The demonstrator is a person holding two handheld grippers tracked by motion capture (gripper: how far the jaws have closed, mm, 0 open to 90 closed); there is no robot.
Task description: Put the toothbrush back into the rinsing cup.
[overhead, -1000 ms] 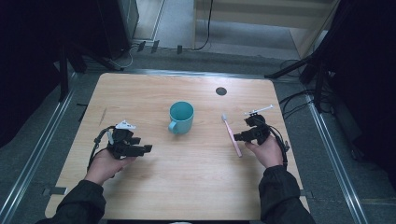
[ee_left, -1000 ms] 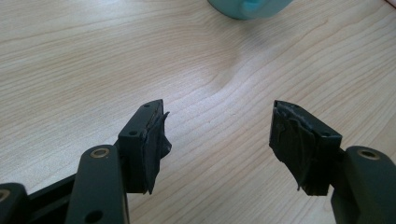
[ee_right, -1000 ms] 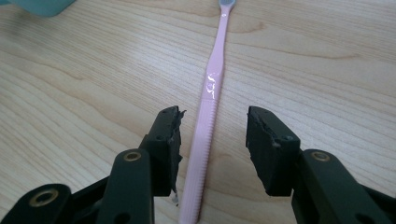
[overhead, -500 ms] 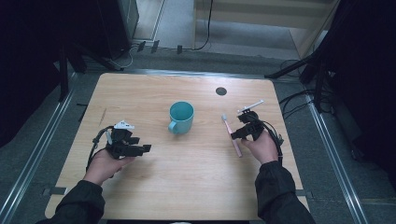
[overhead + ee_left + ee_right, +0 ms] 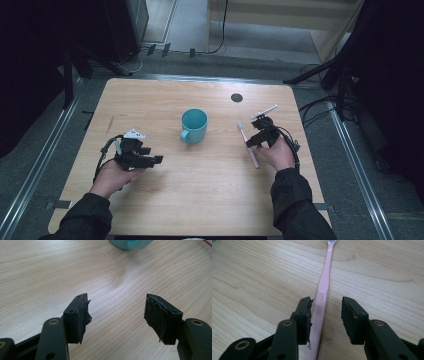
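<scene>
While closing, straddles the pink toothbrush with the right tool, half-open: handle against one pad, clear of the other. Lies flat on the surface, just right of the teal mug. Right hand low over the handle. Left of the mug, left tool wide, empty, level.

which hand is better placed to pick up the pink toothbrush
Right: the right hand-held gripper already straddles the toothbrush, jaws closing but not yet pressing. The left hand-held gripper sits open across the table.
</scene>
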